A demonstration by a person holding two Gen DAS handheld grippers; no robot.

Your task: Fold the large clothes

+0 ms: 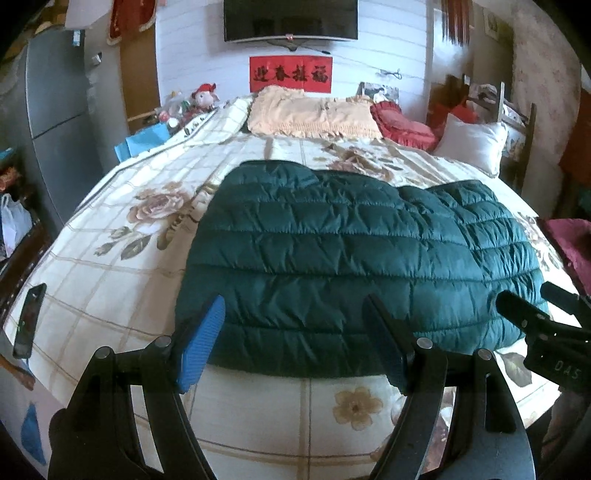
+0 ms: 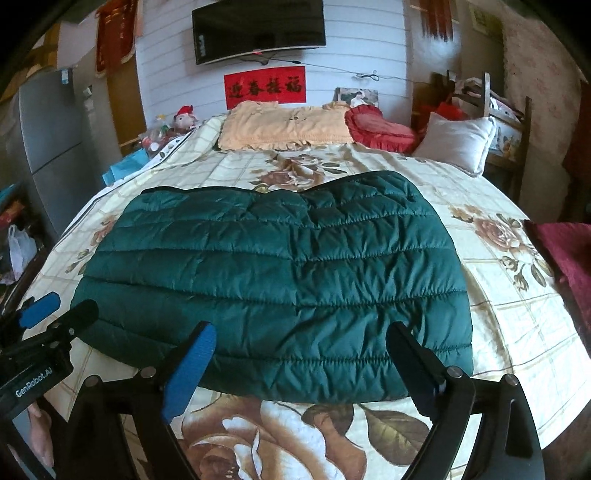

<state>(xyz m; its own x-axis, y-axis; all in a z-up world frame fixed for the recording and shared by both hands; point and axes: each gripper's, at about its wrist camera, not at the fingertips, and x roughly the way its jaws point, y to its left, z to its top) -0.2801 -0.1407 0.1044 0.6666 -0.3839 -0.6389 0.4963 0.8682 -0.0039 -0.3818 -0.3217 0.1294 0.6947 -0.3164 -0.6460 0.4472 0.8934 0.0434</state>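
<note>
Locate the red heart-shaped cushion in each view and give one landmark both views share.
Left wrist: red heart-shaped cushion upper right of centre, between peach pillow and white pillow.
Right wrist: same spot, upper right of centre.
Shared landmark: red banner under the TV.

Home bedroom: large bed (image 1: pixel 110 258) with floral quilt filling mid-frame, pillows (image 1: pixel 314 114) at its far end, wall-mounted TV (image 1: pixel 290 18) top centre, red banner (image 1: pixel 290 74) below it, grey fridge (image 1: pixel 55 122) at left, plush doll (image 1: pixel 205 95) beside pillows.

Black gripper (image 1: pixel 295 343), blue pads (image 1: pixel 201 343)
</note>
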